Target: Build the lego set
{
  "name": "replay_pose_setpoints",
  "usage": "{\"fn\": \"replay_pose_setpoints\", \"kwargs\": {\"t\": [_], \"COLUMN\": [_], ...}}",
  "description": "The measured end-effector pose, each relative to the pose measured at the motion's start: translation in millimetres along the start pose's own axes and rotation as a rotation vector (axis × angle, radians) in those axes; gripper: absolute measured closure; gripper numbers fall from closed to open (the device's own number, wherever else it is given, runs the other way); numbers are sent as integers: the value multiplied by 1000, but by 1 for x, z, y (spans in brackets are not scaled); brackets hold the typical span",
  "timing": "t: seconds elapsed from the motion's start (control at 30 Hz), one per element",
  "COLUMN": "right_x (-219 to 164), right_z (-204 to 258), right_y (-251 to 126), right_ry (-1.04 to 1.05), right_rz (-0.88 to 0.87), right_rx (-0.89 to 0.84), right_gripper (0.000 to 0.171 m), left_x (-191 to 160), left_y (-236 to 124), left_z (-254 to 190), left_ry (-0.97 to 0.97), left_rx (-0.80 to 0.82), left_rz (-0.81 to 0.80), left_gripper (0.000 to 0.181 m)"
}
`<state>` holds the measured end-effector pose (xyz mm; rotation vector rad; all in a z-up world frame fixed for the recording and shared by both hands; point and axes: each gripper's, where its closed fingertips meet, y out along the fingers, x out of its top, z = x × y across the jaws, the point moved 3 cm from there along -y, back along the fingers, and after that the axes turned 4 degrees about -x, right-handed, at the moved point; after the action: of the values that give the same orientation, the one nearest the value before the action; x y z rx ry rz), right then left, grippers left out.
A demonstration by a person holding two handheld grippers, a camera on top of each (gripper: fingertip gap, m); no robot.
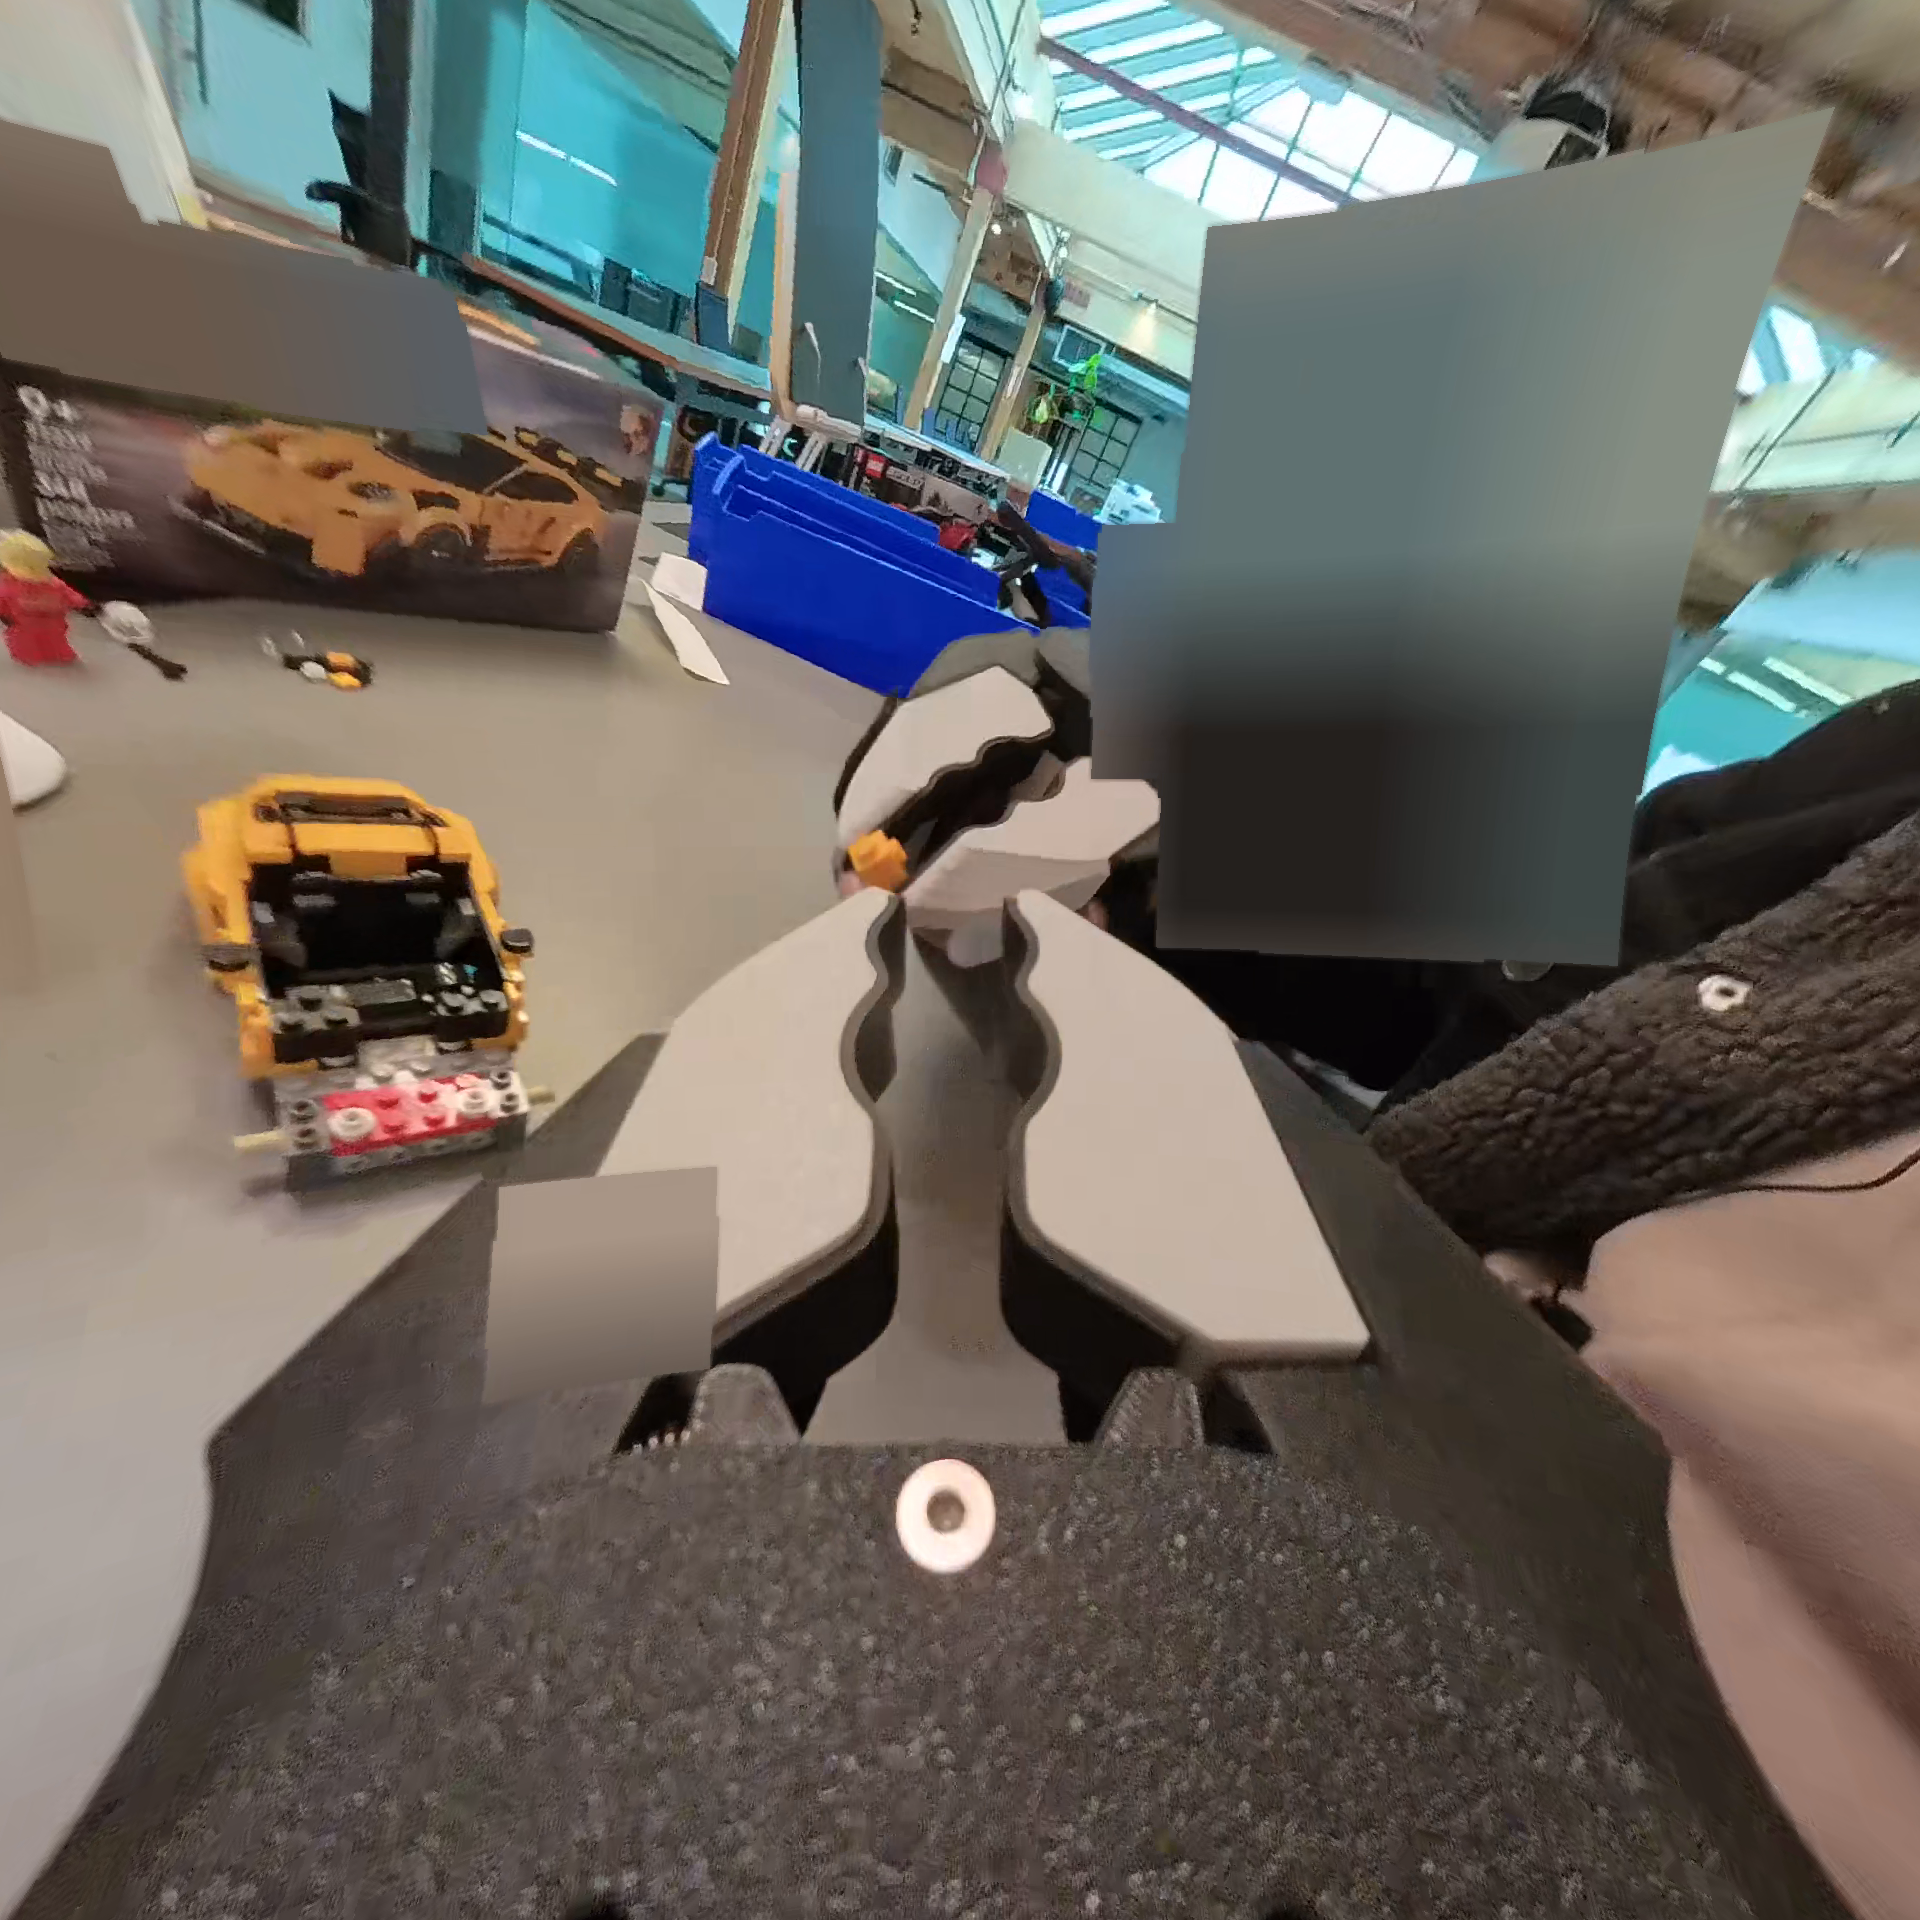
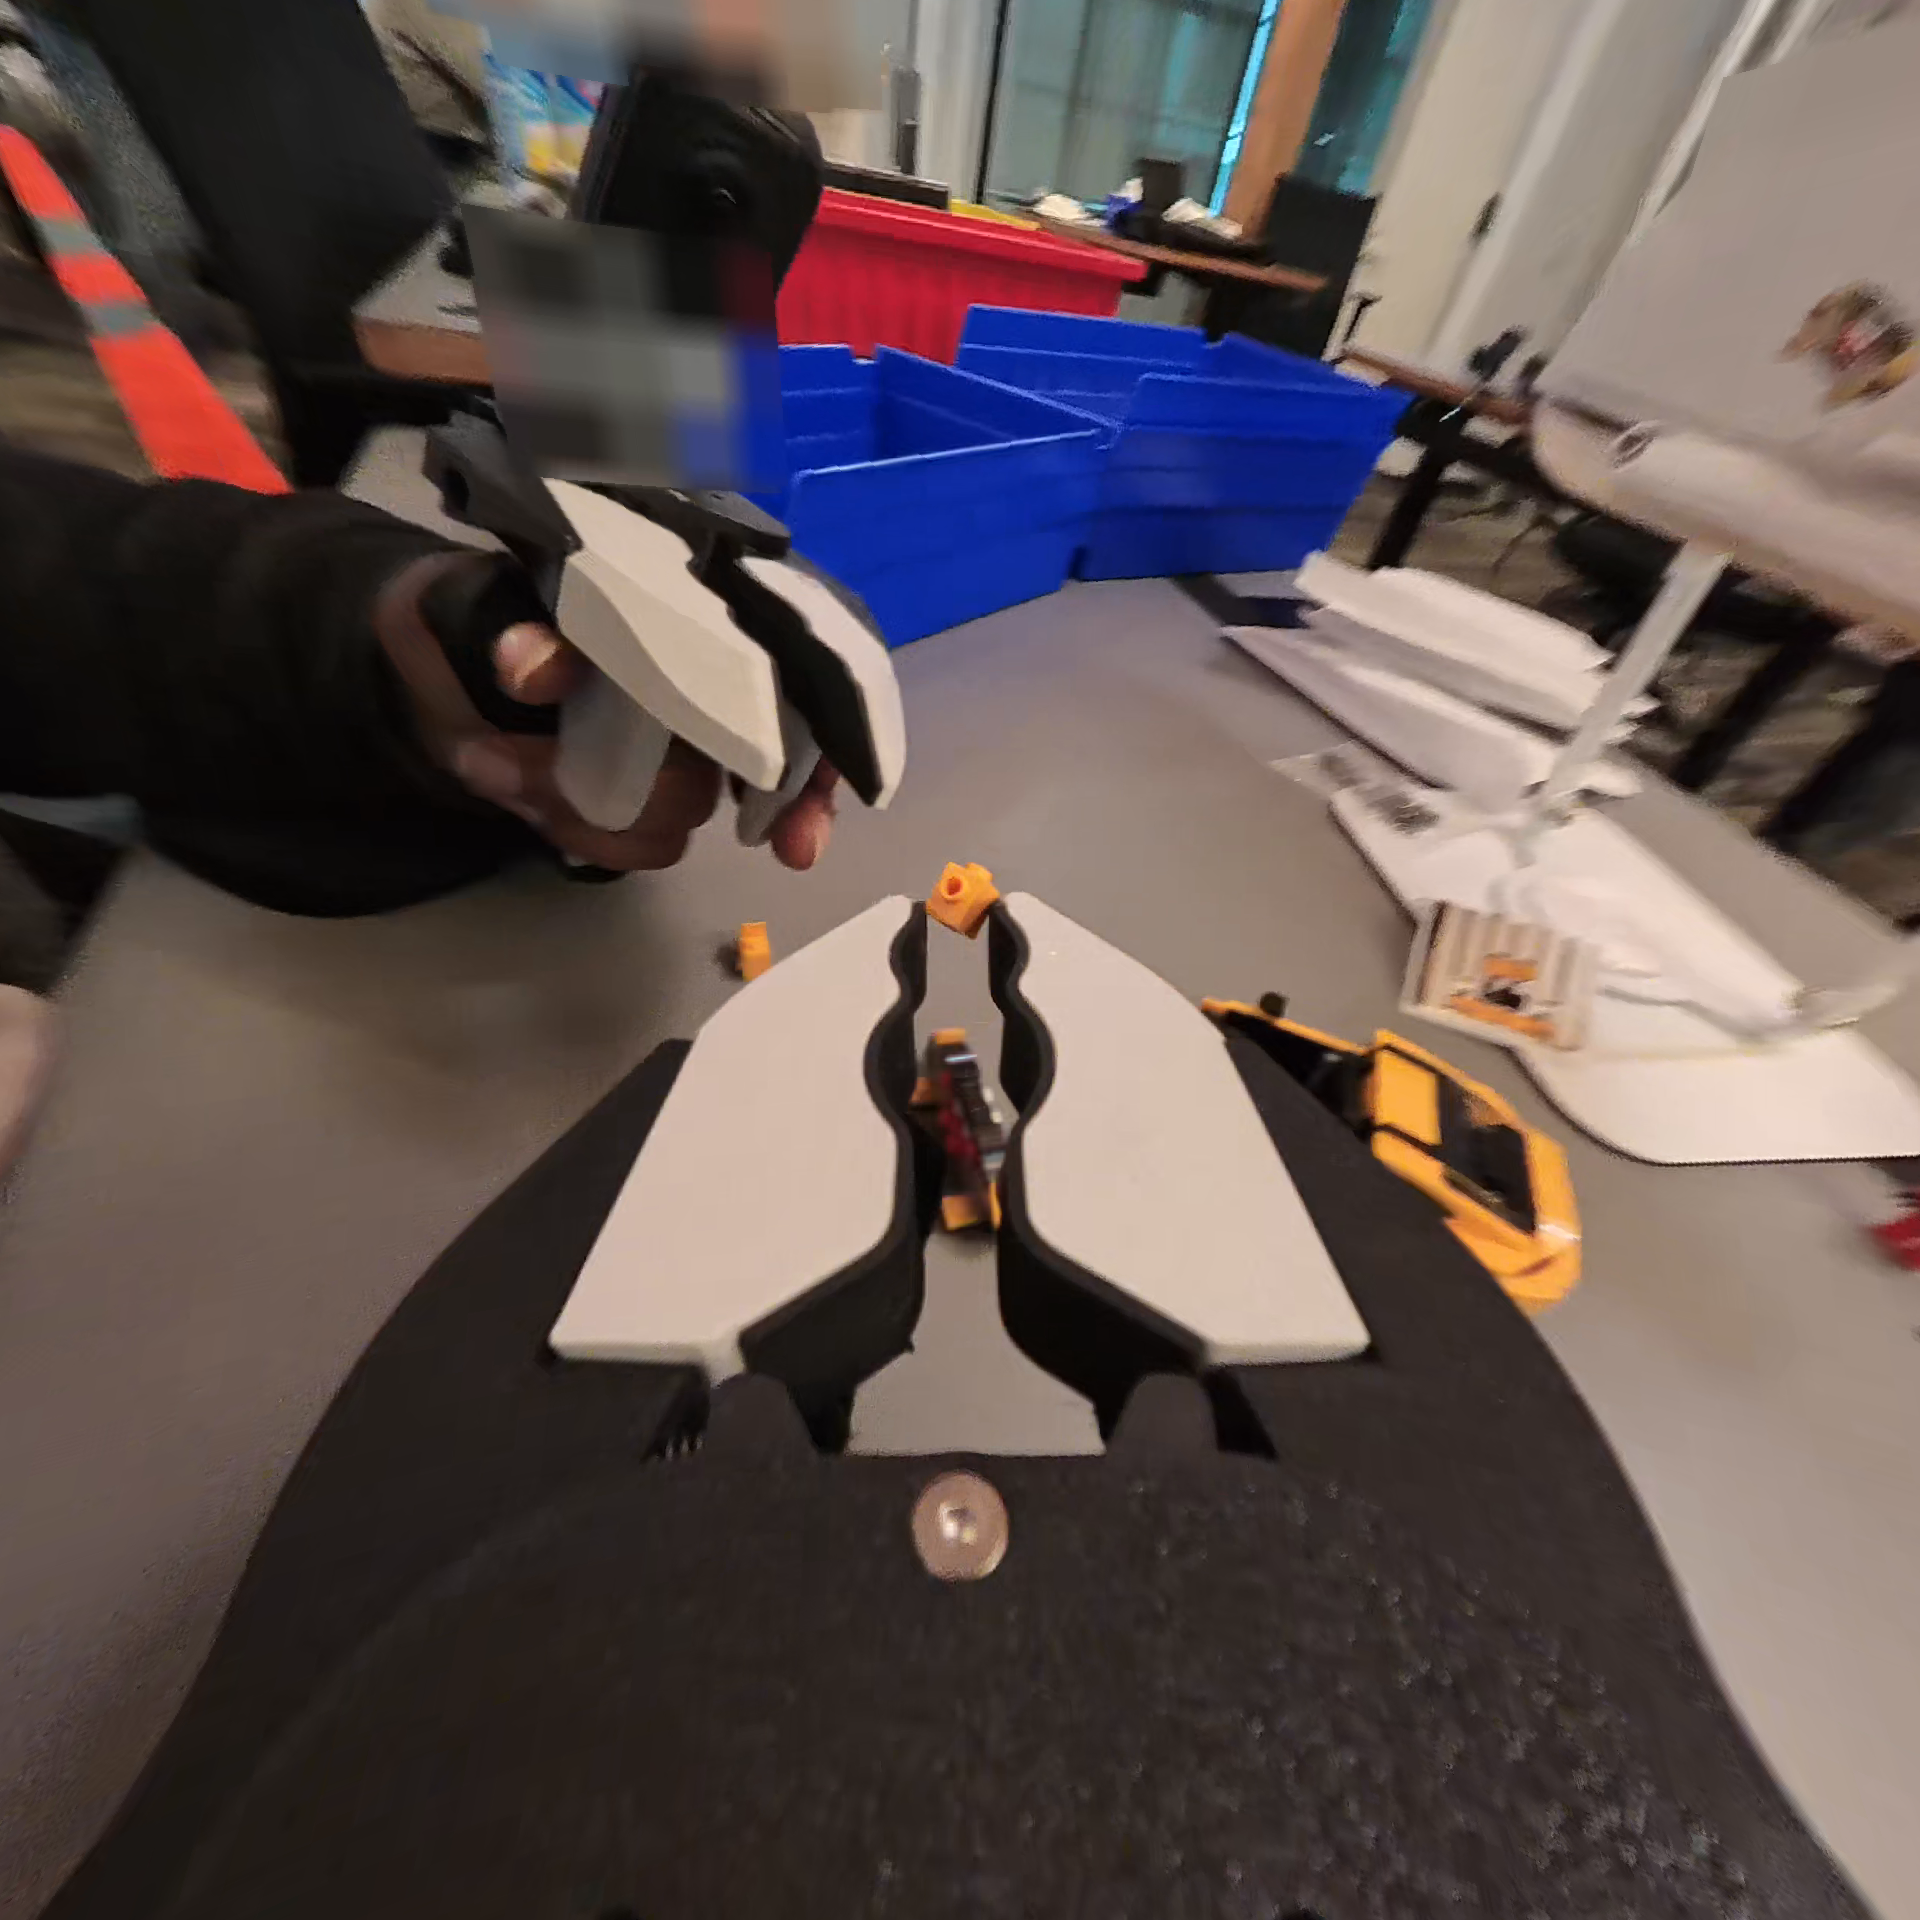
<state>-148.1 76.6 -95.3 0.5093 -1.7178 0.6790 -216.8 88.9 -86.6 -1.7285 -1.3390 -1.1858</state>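
My right gripper (image 2: 960, 912) is shut on a small orange brick (image 2: 961, 899) at its fingertips, held above the grey table. In the left wrist view, that gripper (image 1: 894, 847) and the brick (image 1: 878, 860) sit just beyond my left gripper's tips. My left gripper (image 1: 958, 909) is open and empty. It also shows in the right wrist view (image 2: 826, 784), held in a hand at upper left. The partly built yellow car (image 1: 353, 956) stands on the table with its black interior and red front section exposed. It also shows below and right of my right gripper (image 2: 1455, 1143).
The set's box (image 1: 312, 499) stands at the back left, with a red minifigure (image 1: 36, 613) and small loose parts (image 1: 332, 665) before it. A second small orange piece (image 2: 753, 948) lies on the table. Blue bins (image 2: 1039, 468) stand behind. Papers and a booklet (image 2: 1507, 987) lie at right. Left and right tips are no more than a few centimetres apart.
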Motion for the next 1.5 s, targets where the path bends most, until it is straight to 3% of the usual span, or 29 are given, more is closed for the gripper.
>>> {"fn": "replay_pose_setpoints", "kwargs": {"t": [0.43,0.83,0.93,1.03,1.13,1.3,1.5], "right_x": [10,18,13,4,-2,-10,-11], "right_z": [16,30,31,34,39,66,82], "right_y": [1,2,3,-2,-10,-11,-8], "right_ry": [-561,-540,-514,-450,-440,-636,-705], "right_rz": [-55,-111,-90,-29,42,86,44], "right_rx": [-269,-248,-186,-10,135,215,237], "right_gripper": [160,160,160,165,153,149,154], "left_x": [-4,-1,-5,-12,-28,-49,-56], "left_y": [11,12,10,7,4,4,2], "left_z": [4,-8,-7,-7,-12,-23,-30], "left_ry": [-192,-84,-46,2,-12,-164,-236], "left_rx": [11,-48,-40,-54,-136,-286,-368], "left_rz": [-50,-43,33,154,299,425,465], "left_gripper": [160,171,171,171,171,171,172]}}
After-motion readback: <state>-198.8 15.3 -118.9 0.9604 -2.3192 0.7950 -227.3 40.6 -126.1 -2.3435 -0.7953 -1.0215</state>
